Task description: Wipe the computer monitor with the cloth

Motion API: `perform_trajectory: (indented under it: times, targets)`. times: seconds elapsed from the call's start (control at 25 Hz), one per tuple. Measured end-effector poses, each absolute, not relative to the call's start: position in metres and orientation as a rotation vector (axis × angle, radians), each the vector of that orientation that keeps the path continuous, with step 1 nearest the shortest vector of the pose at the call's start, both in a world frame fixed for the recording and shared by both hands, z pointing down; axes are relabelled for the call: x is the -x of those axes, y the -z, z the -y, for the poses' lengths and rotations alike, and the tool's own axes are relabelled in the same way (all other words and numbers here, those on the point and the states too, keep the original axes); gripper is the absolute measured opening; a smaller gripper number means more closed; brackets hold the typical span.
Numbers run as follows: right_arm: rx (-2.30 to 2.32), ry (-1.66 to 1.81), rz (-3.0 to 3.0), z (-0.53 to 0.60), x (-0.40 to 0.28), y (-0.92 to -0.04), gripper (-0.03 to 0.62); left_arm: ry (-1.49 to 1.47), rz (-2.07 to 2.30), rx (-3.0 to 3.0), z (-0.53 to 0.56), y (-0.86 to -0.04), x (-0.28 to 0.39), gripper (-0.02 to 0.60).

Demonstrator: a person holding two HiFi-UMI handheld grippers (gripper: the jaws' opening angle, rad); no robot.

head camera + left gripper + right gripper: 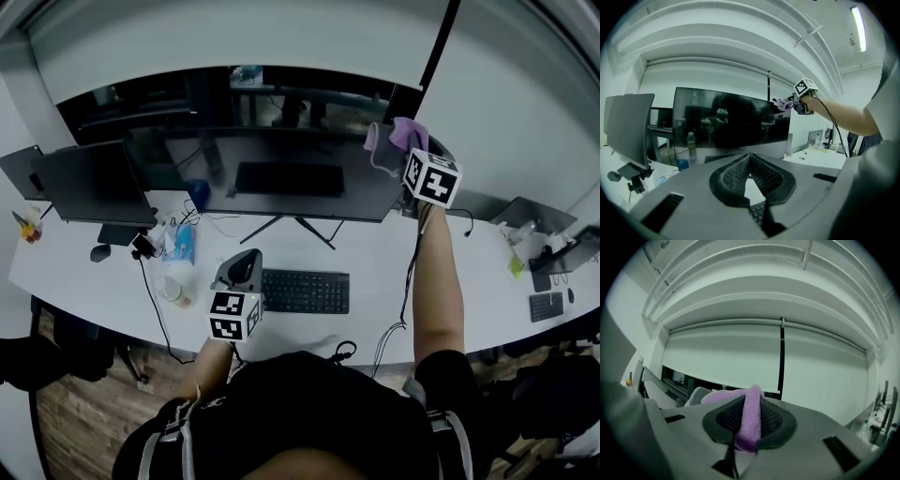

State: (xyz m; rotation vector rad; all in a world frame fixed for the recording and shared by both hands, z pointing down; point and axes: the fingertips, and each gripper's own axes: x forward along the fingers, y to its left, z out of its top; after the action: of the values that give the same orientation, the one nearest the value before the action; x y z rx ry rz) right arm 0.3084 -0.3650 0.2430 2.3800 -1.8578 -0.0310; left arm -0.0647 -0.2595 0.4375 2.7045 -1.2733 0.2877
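A wide dark monitor (pixel 272 173) stands on the white desk (pixel 375 253); the left gripper view shows its screen (pixel 731 122) as well. My right gripper (pixel 401 150) is raised at the monitor's top right corner, shut on a purple cloth (pixel 398 136) that bunches over the edge. The cloth (pixel 751 416) runs between the pads in the right gripper view. My left gripper (pixel 240 272) hovers low over the desk by the keyboard (pixel 305 291), its jaws closed together with nothing between them (pixel 750 159).
A second, smaller monitor (pixel 94 183) stands at the left with a mouse (pixel 99 252), a cup (pixel 174 292) and small clutter near it. Cables trail over the desk's front edge. A laptop (pixel 534 217) and another keyboard (pixel 546 306) lie at the right.
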Motion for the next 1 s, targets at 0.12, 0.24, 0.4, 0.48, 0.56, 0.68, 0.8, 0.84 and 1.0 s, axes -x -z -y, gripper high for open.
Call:
perform_trajectory:
  times: [0.12, 0.24, 0.4, 0.48, 0.56, 0.68, 0.8, 0.84, 1.0]
  targets:
    - [-2.398, 0.034, 1.845, 0.357, -0.329, -0.243, 0.084, -0.283, 1.282, -2.698, 0.250, -0.439, 0.056, 0.014]
    - [-2.426, 0.036, 1.809, 0.346, -0.346, -0.242, 0.084, -0.283, 1.284, -2.692, 0.238, -0.442, 0.046, 0.014]
    - [-2.453, 0.046, 1.778, 0.334, -0.367, -0.244, 0.084, -0.270, 1.302, -2.682, 0.225, -0.444, 0.035, 0.014]
    - [-2.455, 0.064, 1.825, 0.329, -0.373, -0.247, 0.083, -0.258, 1.325, -2.669, 0.220, -0.444, 0.033, 0.014]
    - [-2.465, 0.092, 1.920, 0.322, -0.375, -0.252, 0.083, -0.254, 1.343, -2.655, 0.216, -0.444, 0.033, 0.014]
    - [-2.493, 0.194, 1.982, 0.298, -0.372, -0.252, 0.083, -0.263, 1.354, -2.640, 0.209, -0.450, 0.032, 0.014]
    - [-2.491, 0.313, 2.001, 0.267, -0.361, -0.252, 0.083, -0.276, 1.351, -2.638, 0.202, -0.457, 0.026, 0.014]
    - [-2.488, 0.340, 2.008, 0.256, -0.357, -0.255, 0.083, -0.283, 1.344, -2.642, 0.200, -0.458, 0.022, 0.014]
    - [-2.491, 0.348, 2.090, 0.208, -0.337, -0.278, 0.083, -0.301, 1.309, -2.693, 0.195, -0.456, 0.002, 0.014]
